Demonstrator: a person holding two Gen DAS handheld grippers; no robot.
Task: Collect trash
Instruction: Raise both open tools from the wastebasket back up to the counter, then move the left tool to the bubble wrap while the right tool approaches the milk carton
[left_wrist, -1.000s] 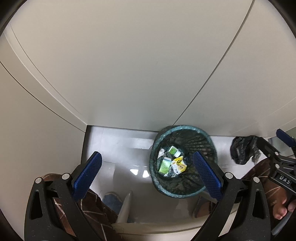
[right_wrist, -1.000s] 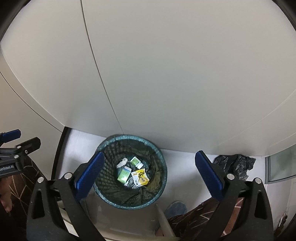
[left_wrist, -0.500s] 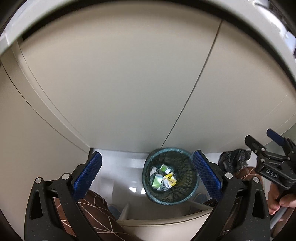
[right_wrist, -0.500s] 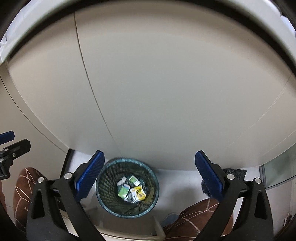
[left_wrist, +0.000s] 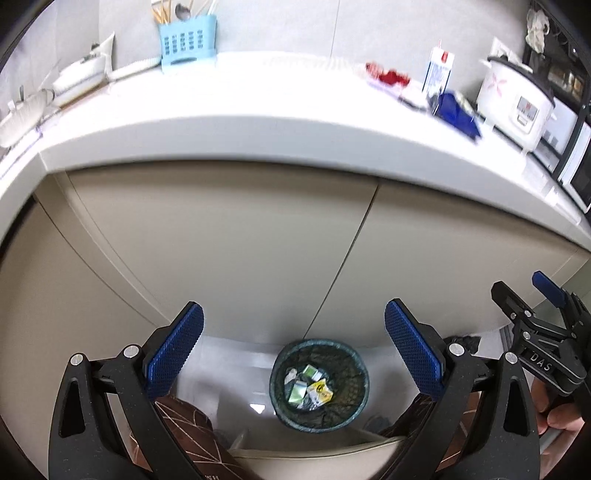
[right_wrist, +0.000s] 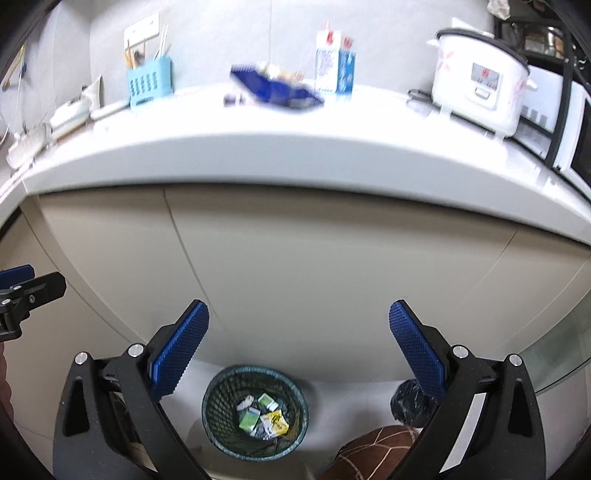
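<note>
Trash sits in two places: a few cartons and wrappers already lie in the mesh waste bin (left_wrist: 319, 384) on the floor, tight against the cabinet doors (left_wrist: 221, 251), while more waits on the white worktop (left_wrist: 258, 107) above. A blue wrapper (right_wrist: 275, 90) lies blurred near the milk carton (right_wrist: 334, 62), left of the rice cooker (right_wrist: 480, 92), and something red (left_wrist: 388, 77) lies further left. The bin likely stands directly below the edge so that pieces can be dropped straight in. A black bag (right_wrist: 412, 404) lies on the floor to the bin's right. The left hand-held gripper (left_wrist: 293, 349) is spread wide and carries nothing; the right hand-held gripper (right_wrist: 299, 350) is likewise released and empty. Both appear aimed up toward the worktop.
</note>
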